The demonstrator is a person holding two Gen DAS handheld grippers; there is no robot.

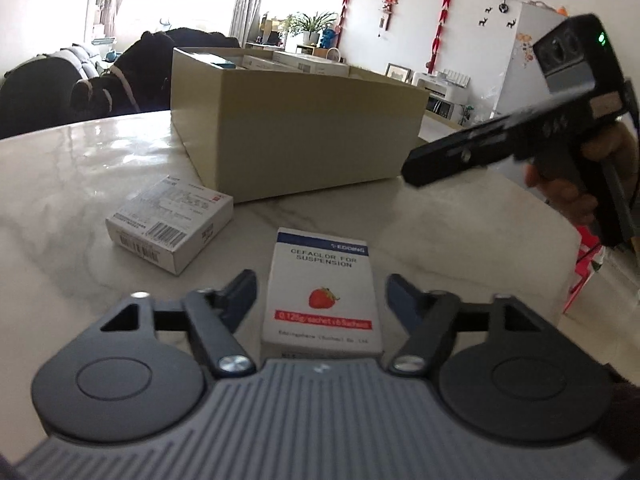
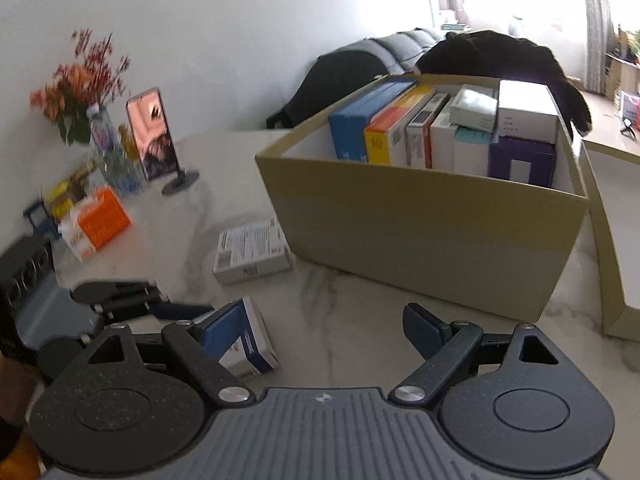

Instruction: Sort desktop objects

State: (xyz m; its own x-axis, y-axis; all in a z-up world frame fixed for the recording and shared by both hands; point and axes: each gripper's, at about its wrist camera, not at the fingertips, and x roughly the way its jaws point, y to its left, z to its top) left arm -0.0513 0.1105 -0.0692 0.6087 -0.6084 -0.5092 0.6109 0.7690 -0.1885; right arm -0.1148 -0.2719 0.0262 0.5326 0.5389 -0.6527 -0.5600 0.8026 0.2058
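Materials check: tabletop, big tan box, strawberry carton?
Tabletop: looks like polished marble or a marble-look slab; grey veins, glossy window reflections. Big tan box: matte cardboard, seemingly; flat dull walls, thin folded rim. Strawberry carton: thin printed paperboard, smooth white face with a slight sheen.

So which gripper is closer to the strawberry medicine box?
Left. The left gripper is open with the strawberry medicine box between its fingers; the right gripper, also open, is off to the side.
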